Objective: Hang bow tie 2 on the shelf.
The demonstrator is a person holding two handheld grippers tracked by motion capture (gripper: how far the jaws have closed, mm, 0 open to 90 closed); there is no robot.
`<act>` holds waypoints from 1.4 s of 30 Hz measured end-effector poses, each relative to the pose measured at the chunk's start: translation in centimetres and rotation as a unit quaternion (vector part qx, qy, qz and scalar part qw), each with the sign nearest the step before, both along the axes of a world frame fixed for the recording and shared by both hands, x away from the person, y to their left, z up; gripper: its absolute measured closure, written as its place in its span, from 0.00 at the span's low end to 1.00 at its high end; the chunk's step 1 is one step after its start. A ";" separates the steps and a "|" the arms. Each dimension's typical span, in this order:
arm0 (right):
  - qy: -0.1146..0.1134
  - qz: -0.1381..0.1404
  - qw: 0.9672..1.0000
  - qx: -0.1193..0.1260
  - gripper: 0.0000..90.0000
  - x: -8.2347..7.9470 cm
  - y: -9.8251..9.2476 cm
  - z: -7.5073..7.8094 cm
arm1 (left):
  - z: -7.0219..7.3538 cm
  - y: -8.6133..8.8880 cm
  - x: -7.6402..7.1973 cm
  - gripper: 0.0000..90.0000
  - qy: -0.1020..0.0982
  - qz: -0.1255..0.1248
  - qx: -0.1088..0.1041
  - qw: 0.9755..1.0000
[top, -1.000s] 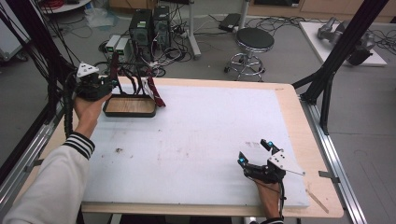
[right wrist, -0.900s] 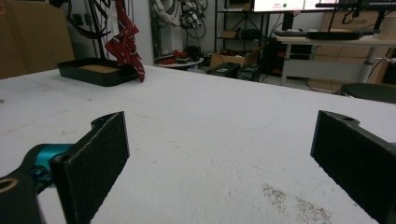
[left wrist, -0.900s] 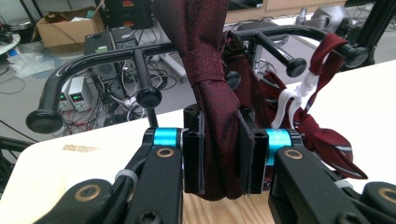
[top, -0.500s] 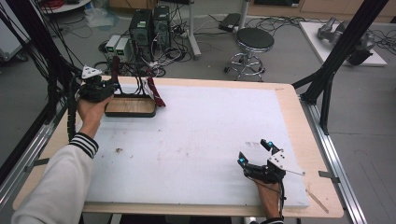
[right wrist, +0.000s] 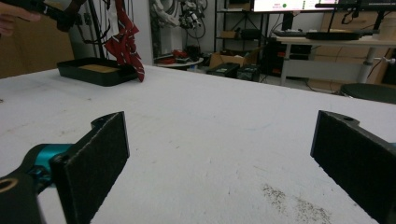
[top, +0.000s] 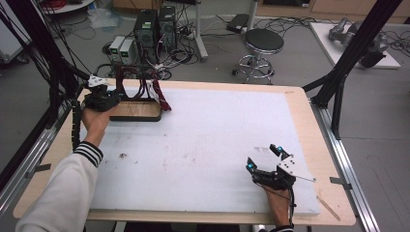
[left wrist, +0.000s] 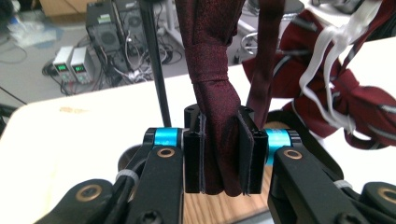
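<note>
From the high view, the left claw (top: 110, 96) sits at the far left corner of the counter (top: 300, 104), held by the person's left hand (top: 95, 121), right at the near-left edge of a black stand with a wooden base (top: 138, 110). Dark red neckties (top: 159, 94) hang from the stand's rails, one drooping over its right end onto the white mat (top: 203, 145). The right claw (top: 263, 159) rests well apart from all this, near the mat's front right corner, its jaws spread wide with nothing between them.

In the left gripper view, the left claw (left wrist: 224, 156) is clamped on a hanging necktie (left wrist: 217, 102): both pads press the folded dark red cloth, which runs up out of the top of the picture. More red ties with white straps (left wrist: 336, 88) bunch to the right, and a thin black rod (left wrist: 156, 70) rises just behind the jaws.

In the right gripper view, the right claw (right wrist: 219, 163) stands wide open over bare mat (right wrist: 224, 130), holding nothing. The stand (right wrist: 98, 71) and its ties (right wrist: 125, 44) are far off at upper left.
</note>
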State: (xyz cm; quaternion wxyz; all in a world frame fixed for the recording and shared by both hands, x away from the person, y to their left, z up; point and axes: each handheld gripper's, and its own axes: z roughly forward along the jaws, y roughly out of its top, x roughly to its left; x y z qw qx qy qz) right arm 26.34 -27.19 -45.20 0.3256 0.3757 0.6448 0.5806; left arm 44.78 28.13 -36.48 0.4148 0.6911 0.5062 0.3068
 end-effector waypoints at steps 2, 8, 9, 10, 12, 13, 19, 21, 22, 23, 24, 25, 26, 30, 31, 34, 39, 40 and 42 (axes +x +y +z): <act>-0.001 0.000 1.000 0.000 0.04 0.0 0.0 0.0 | -0.6 0.0 0.0 0.84 0.010 0.001 0.001 1.000; 0.000 0.000 1.000 0.000 0.04 0.0 0.0 0.0 | -0.9 0.3 0.0 0.82 0.009 0.000 -0.008 1.000; 0.000 0.000 1.000 0.000 0.04 0.0 0.0 0.0 | -0.9 0.4 0.0 0.80 0.011 0.001 -0.008 1.000; 0.000 0.000 1.000 0.000 0.04 0.0 0.0 0.0 | -0.9 0.5 0.0 0.78 0.012 0.003 -0.011 1.000; 0.000 -0.001 1.000 0.000 0.04 0.0 0.0 0.0 | -1.0 0.7 0.0 0.72 0.017 -0.001 -0.015 1.000; -0.001 0.000 1.000 0.000 0.04 0.0 0.0 0.0 | -1.1 0.8 0.0 0.67 0.020 -0.005 -0.017 1.000; -0.002 -0.002 1.000 0.003 0.04 -0.1 0.0 0.0 | -1.0 1.1 -0.1 0.10 0.001 -0.020 0.003 1.000; -0.004 -0.001 1.000 0.004 0.04 0.0 -0.1 0.0 | -0.8 1.4 -0.4 0.08 -0.016 -0.033 0.001 0.999; -0.002 0.000 1.000 0.005 0.04 0.0 -0.1 0.0 | -0.7 1.6 -0.6 0.08 -0.027 -0.042 0.000 0.999; 0.000 -0.002 1.000 0.008 0.04 0.0 -0.1 0.0 | -0.6 1.8 -0.8 0.08 -0.035 -0.049 -0.001 0.998; 0.001 0.000 1.000 0.008 0.04 0.0 -0.1 0.0 | -0.5 1.9 -1.1 0.08 -0.043 -0.052 -0.004 0.998; -0.002 0.001 1.000 0.005 0.04 0.0 -0.1 0.0 | -0.5 2.0 -1.4 0.08 -0.052 -0.058 -0.004 0.997; -0.003 0.001 1.000 0.004 0.04 0.0 -0.1 0.0 | -0.5 2.1 -1.7 0.08 -0.062 -0.061 -0.005 0.996; -0.002 0.000 1.000 0.004 0.04 0.0 -0.1 0.0 | -1.1 2.5 -4.0 0.08 -0.106 -0.087 0.006 0.990; -0.001 -0.001 1.000 0.004 0.04 -0.1 -0.1 0.0 | -1.4 2.6 -4.7 0.07 -0.121 -0.099 0.009 0.988; 0.001 0.000 1.000 0.004 0.04 0.0 0.0 0.0 | -2.2 2.7 -6.7 0.07 -0.144 -0.124 0.013 0.982; 0.002 0.000 1.000 0.001 0.04 0.0 0.0 0.0 | -3.8 3.6 -10.7 0.07 -0.182 -0.147 -0.019 0.972; 0.002 -0.001 1.000 0.001 0.04 0.0 0.0 0.0 | -4.1 3.8 -11.5 0.07 -0.187 -0.147 -0.031 0.971; 0.001 -0.002 1.000 0.002 0.04 0.0 0.0 0.0 | -5.0 4.2 -12.8 0.07 -0.187 -0.149 -0.056 0.969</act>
